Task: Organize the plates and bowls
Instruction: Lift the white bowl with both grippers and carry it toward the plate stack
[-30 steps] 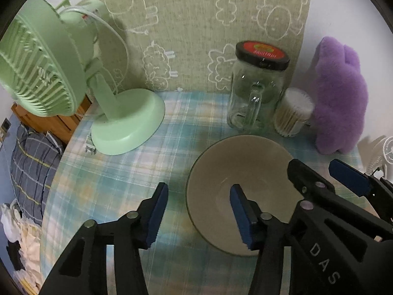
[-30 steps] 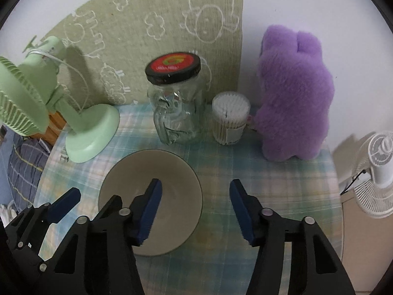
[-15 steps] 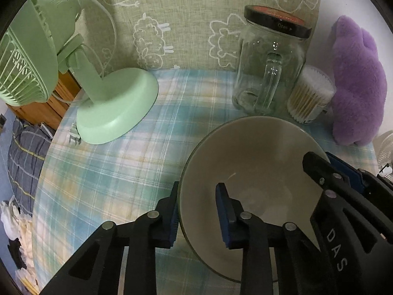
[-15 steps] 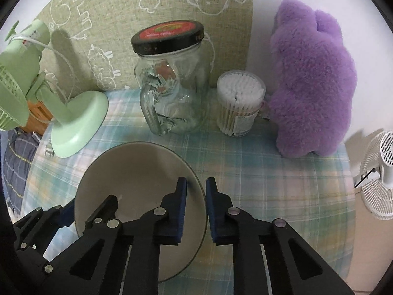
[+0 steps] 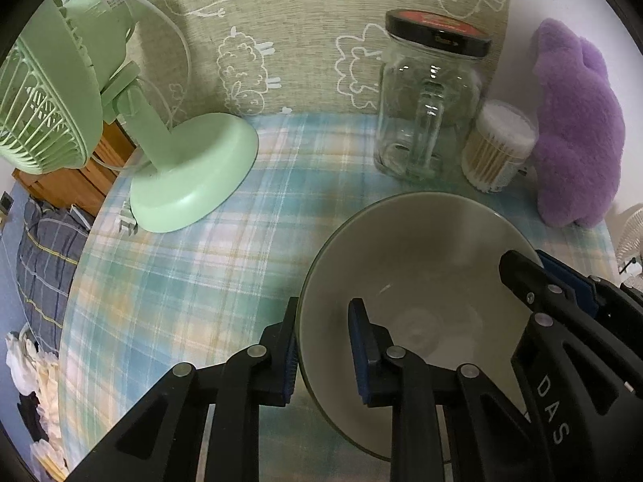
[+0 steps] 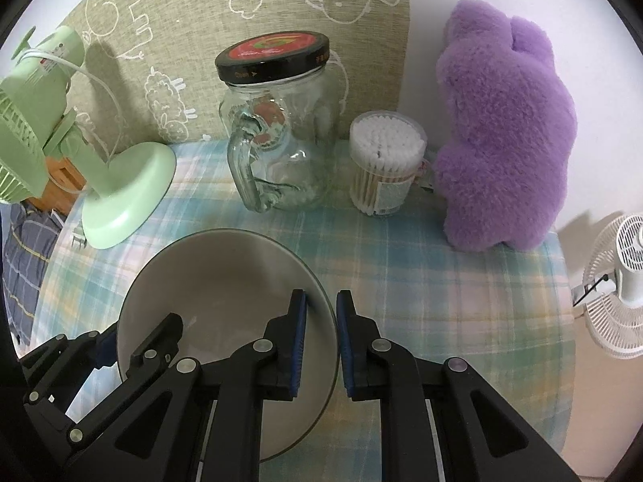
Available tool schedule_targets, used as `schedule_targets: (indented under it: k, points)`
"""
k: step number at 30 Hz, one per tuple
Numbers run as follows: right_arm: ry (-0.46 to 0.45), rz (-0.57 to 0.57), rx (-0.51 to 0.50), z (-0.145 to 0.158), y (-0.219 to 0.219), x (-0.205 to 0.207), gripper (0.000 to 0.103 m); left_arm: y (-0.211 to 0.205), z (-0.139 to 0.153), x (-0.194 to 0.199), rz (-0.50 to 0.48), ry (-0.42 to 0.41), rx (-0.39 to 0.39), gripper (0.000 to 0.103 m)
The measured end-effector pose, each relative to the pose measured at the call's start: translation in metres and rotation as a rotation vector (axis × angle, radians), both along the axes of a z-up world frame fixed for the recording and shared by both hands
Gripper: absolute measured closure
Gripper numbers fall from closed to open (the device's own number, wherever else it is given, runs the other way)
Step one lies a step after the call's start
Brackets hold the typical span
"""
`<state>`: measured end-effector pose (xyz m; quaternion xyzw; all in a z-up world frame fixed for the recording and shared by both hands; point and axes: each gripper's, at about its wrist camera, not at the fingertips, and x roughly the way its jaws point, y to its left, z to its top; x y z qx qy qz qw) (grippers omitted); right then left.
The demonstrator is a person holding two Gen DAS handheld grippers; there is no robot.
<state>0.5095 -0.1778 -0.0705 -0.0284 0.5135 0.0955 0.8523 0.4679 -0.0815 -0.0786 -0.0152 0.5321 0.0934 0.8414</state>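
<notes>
A grey-beige bowl (image 5: 422,257) (image 6: 225,273) sits on the plaid tablecloth. My left gripper (image 5: 323,341) straddles the bowl's left rim, one blue pad outside and one inside. Its jaws are closing, and the pads press on the wall. My right gripper (image 6: 321,333) straddles the opposite rim the same way, shut on it. Each gripper shows in the other's view: the right gripper (image 5: 562,301) at the bowl's far edge, the left gripper (image 6: 120,345) at the lower left. No plates are in view.
Behind the bowl stand a glass mug jar (image 6: 281,132) with a black lid, a tub of cotton swabs (image 6: 386,168) and a purple plush toy (image 6: 506,132). A green desk fan (image 5: 120,120) stands at the back left. The table edge drops off at the left and right.
Both grippers came down over the bowl's opposite rims and their jaws went from wide open to closed on the rim. The bowl now looks closer.
</notes>
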Motion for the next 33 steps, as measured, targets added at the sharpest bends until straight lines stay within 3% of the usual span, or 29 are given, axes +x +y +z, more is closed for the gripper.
schedule_targets:
  k: [10, 25, 33]
  points:
    - [-0.003, 0.000, -0.017, 0.019, -0.009, -0.023, 0.085, -0.009, 0.021, -0.023, -0.012, -0.022, 0.000, 0.082]
    - [-0.087, -0.018, 0.017, 0.088, -0.004, -0.072, 0.085, -0.002, 0.089, -0.070, -0.029, -0.112, 0.023, 0.082]
    - [-0.115, -0.071, 0.012, 0.121, -0.005, -0.107, 0.085, -0.001, 0.117, -0.098, -0.083, -0.149, 0.013, 0.082]
